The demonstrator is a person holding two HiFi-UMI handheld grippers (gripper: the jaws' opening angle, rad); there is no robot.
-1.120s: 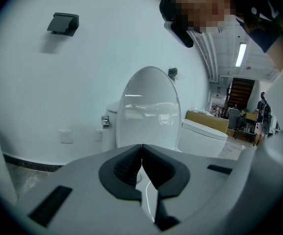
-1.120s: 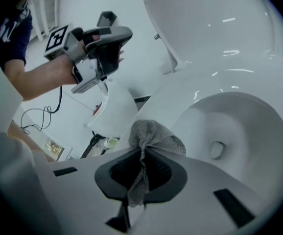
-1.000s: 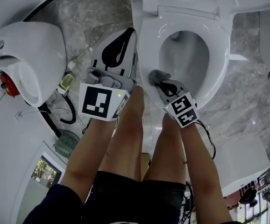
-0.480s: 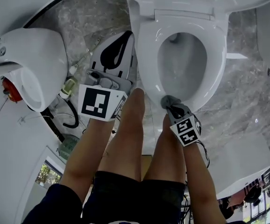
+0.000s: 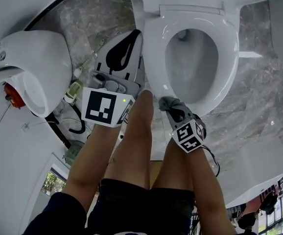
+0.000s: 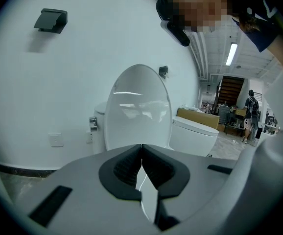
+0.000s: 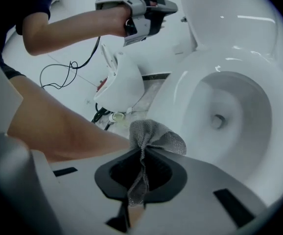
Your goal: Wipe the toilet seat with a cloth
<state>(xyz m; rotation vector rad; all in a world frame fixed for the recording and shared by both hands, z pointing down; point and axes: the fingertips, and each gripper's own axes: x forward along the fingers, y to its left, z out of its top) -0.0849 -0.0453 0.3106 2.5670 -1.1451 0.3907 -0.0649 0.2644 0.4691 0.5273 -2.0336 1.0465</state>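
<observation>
The white toilet seat [image 5: 153, 58] lies down over the bowl [image 7: 232, 114], and its lid [image 6: 139, 106] stands upright. My right gripper [image 5: 174, 109] [image 7: 142, 153] is shut on a grey mesh cloth [image 5: 167, 102] [image 7: 153, 133]. The cloth sits at the seat's near left edge; I cannot tell whether it touches. My left gripper [image 5: 135, 35] [image 6: 141, 148] hangs beside the toilet's left side, above the floor. Its jaws are shut with nothing between them. It also shows high up in the right gripper view as the left gripper [image 7: 149, 11].
A second white fixture [image 5: 31, 65] with a red part [image 5: 10, 93] stands at the left. Hoses and cables [image 5: 75, 124] lie on the marble floor [image 5: 95, 18]. The person's bare legs [image 5: 131, 146] stand just before the toilet. Another white toilet [image 6: 195, 133] is further right.
My right gripper carried the cloth from the seat's left rim down toward its near end, then shifted slightly left. The left gripper has barely moved.
</observation>
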